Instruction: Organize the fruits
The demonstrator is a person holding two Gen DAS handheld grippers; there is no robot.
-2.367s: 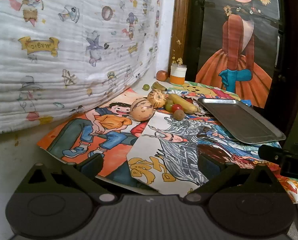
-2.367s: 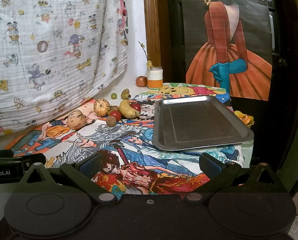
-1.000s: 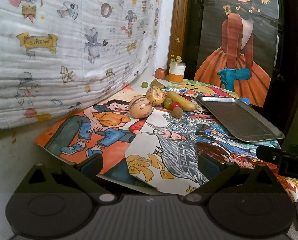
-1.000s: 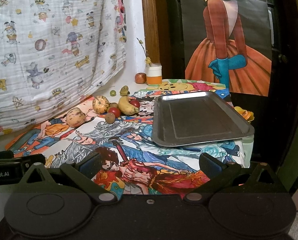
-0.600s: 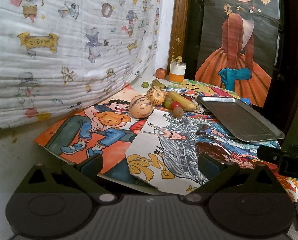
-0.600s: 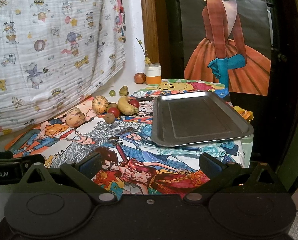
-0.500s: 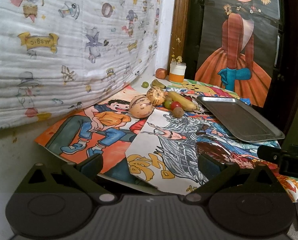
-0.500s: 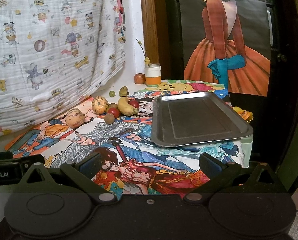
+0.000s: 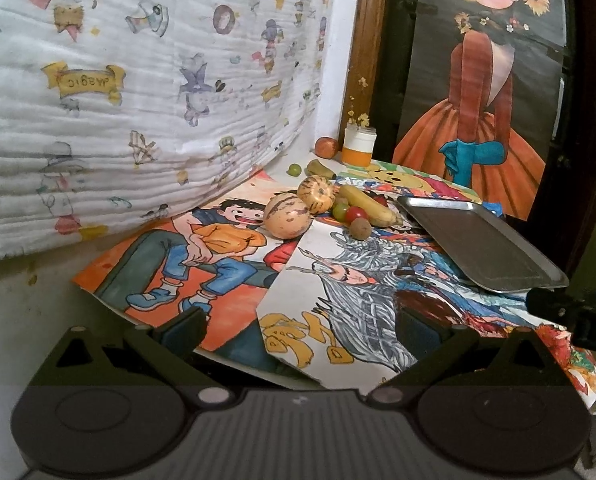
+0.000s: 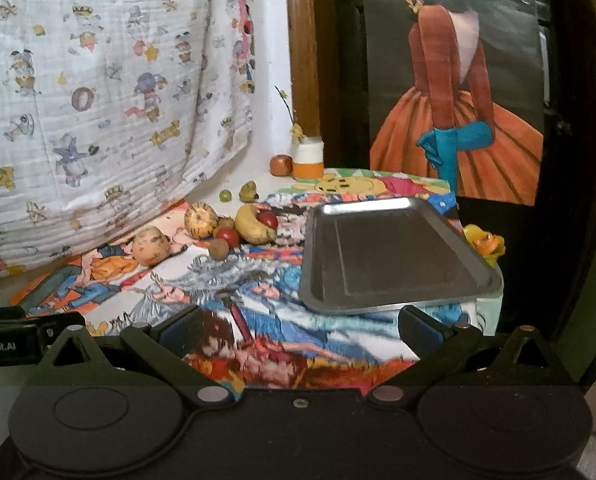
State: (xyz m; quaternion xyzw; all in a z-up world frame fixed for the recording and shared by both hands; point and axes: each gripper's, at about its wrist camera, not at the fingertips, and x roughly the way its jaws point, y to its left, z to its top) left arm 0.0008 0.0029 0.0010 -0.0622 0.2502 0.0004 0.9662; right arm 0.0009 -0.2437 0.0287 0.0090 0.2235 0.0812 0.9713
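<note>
From the left wrist camera, the left gripper hangs at the near edge of the table with its two fingers spread wide apart and nothing between them. Under it lie cartoon posters that cover the table top. The fruits sit in a loose cluster toward the far middle: a pale striped melon nearest, a second striped melon just behind it and touching or nearly so, then a green grape, a red tomato, a brown kiwi and a banana packed close together to the right. Farther off, near the wall, are a small green fruit, a dark oblong fruit, a reddish apple and a white and orange jar. A metal tray lies to the right of the cluster, bare inside. A printed blanket hangs along the left. The tip of the other gripper shows at the right edge.

From the right wrist camera, the right gripper also hovers at the near table edge, fingers wide apart and holding nothing. The tray lies straight ahead, its near right corner reaching the table edge. The fruits are to the left of it and apart from it: the banana with a red fruit against it, the tomato, the kiwi, and the two melons farther left. The apple and jar stand at the far wall. A yellow flower shows just past the tray's right side.
</note>
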